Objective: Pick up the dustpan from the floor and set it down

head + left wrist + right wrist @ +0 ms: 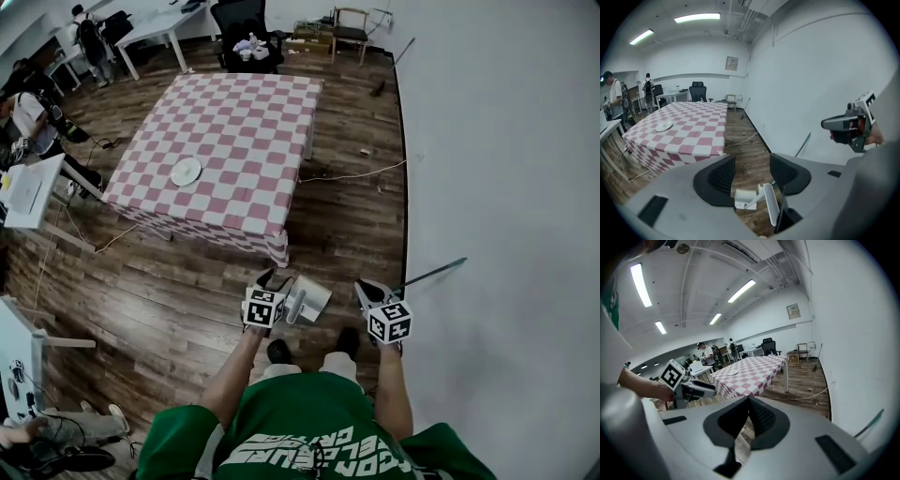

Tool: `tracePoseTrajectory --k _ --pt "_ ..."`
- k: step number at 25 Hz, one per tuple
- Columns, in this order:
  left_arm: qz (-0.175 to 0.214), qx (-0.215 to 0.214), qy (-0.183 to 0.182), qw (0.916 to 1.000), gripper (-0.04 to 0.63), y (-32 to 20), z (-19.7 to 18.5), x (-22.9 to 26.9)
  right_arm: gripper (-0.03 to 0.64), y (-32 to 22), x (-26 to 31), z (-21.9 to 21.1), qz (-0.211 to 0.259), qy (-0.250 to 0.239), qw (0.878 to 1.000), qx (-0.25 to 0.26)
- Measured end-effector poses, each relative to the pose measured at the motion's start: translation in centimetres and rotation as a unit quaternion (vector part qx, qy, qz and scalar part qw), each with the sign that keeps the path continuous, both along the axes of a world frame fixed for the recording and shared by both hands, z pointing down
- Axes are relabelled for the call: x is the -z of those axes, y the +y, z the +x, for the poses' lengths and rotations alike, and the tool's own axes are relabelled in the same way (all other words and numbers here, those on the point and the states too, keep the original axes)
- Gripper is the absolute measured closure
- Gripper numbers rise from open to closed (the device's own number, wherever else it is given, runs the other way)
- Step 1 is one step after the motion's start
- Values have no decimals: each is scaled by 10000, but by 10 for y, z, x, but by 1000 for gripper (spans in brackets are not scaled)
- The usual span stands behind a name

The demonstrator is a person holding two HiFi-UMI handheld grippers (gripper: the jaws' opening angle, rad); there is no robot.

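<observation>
Evenly bright indoor light, sharp pictures.
Long white ceiling strip lights glare overhead; shadows are soft, edges bend fisheye-style, gripper-view corners go black.

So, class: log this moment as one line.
left gripper: open, empty | right gripper: shut, empty | dustpan: on floor, unheld

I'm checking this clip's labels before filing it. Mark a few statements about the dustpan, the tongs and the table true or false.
1. The white plastic dustpan rests on the wooden plank floor. True.
2. The left tongs clamp the dustpan. False: their jaws stand apart, with the dustpan down beyond them, untouched.
3. The right tongs are shut on nothing. True.
4. The table with the pink-and-white checked cloth carries nothing. False: a round white plate sits on it.
</observation>
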State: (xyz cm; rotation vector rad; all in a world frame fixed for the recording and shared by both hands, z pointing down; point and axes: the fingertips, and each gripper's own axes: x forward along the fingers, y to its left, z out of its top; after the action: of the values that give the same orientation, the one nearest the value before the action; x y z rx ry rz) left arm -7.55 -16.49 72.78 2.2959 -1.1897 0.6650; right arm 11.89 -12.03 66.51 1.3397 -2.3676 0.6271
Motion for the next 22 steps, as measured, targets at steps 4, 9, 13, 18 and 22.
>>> tracePoseTrajectory --k 4,9,13,18,22 --pt "391 63 275 9988 392 -5 -30 41 609 7 0 -30 66 -14 10000 -19" --pt "655 154 609 9959 500 -5 -63 71 609 12 3 -65 209 -20 9998 -43" --pt "616 259 857 9941 560 1 -85 76 609 19 9 -89 315 22 9995 -1" --pt "558 233 1166 9913 591 13 -95 82 609 25 19 -106 444 84 9990 42" --pt "673 86 1181 9907 591 19 -92 87 609 29 21 -112 517 93 9986 53"
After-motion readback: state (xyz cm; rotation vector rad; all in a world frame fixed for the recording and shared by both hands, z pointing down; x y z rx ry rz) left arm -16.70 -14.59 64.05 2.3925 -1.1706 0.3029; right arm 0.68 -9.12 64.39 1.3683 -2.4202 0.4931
